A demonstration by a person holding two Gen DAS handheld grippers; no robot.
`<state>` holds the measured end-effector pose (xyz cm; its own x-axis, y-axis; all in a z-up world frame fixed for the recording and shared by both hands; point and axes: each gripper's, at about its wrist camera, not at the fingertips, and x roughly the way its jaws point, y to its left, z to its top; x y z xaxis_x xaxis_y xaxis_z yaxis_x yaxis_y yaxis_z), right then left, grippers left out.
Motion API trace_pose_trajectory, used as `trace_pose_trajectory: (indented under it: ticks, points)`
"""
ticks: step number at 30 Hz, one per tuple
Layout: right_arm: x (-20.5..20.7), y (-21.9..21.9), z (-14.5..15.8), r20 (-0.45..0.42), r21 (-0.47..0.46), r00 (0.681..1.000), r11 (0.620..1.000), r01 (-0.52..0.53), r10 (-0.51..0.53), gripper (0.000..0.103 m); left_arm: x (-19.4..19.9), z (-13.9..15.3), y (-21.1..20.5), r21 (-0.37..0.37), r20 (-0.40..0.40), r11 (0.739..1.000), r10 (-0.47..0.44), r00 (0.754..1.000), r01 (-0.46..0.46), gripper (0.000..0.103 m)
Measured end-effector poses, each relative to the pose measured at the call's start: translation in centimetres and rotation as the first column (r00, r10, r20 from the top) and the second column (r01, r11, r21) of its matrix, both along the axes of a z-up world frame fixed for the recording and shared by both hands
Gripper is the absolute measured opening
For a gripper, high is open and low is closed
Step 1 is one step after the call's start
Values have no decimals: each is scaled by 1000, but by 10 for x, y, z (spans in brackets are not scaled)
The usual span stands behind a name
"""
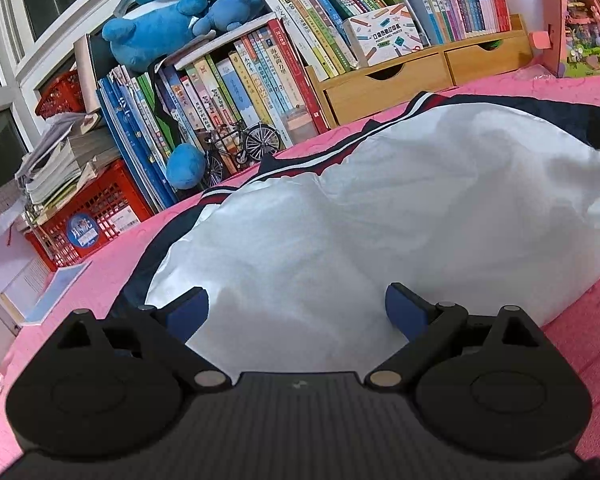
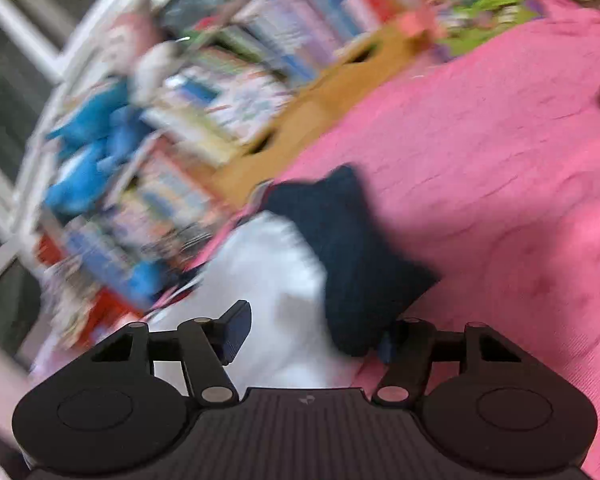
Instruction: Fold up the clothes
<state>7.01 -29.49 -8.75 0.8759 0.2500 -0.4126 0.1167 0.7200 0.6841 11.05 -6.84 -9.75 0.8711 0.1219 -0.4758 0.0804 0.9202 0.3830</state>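
White-and-navy jacket (image 1: pixel 400 220) is lying bunched on the pink bedspread (image 1: pixel 100 280), no neat fold showing. Left gripper (image 1: pixel 296 312) is hovering spread, empty; right gripper (image 2: pixel 312 332) is gaping around fabric, view blurred.

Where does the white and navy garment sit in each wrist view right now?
Left wrist: the white and navy garment fills the centre, spread on the pink bedspread, just past the open left hand-held gripper.
Right wrist: blurred, lower centre, between the right hand-held gripper's open fingers.
Shared landmark: blue plush toy.
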Motion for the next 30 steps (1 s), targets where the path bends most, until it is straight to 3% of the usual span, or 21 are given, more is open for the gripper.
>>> trace_pose_trajectory:
  ticks: [2, 4, 6, 7, 8, 11, 15, 17, 20, 23, 26, 30]
  points:
    - [-4, -2, -3, -9, -16, 998, 998, 62, -62, 58, 2, 1, 3, -23, -9, 1000, 2, 1000, -2, 98]
    - [-2, -15, -10, -12, 52, 989, 988, 146, -146, 45, 4, 1, 7, -51, -22, 999, 3, 1000, -4, 98]
    - [6, -26, -13, -35, 89, 985, 981, 174, -172, 40, 6, 2, 12, -83, -35, 997, 3, 999, -6, 98]
    - [12, -27, -13, -48, 80, 985, 982, 170, -167, 24, 7, 2, 14, -103, -42, 995, 2, 999, -6, 99]
    - [18, -26, -13, -60, 58, 986, 986, 157, -154, 17, 9, 3, 18, -127, -52, 992, 1, 999, -7, 99]
    - [27, -11, 4, -46, -73, 990, 989, 127, -130, 13, 15, 4, 38, -257, -103, 966, -25, 994, -2, 99]
    - [31, 43, 52, 95, -320, 994, 944, 76, -48, 12, 13, 15, 92, -449, -198, 893, -71, 978, -26, 98]
    - [32, 70, 75, 155, -438, 988, 897, 63, 7, 12, 4, 21, 129, -513, -202, 856, -43, 978, -68, 98]
    - [38, 127, 102, 216, -566, 966, 824, 6, 141, 12, -13, 25, 189, -606, -203, 777, 55, 978, -170, 97]
    - [45, 207, 110, 215, -681, 919, 726, -101, 329, 12, -29, 25, 238, -668, -209, 705, 129, 969, -238, 97]
    - [45, 285, 95, 148, -781, 855, 590, -207, 496, 12, -46, 24, 269, -695, -205, 663, 187, 961, -277, 97]
    - [39, 355, 56, 5, -840, 753, 412, -354, 658, 11, -62, 23, 298, -799, -188, 554, 143, 972, -236, 97]
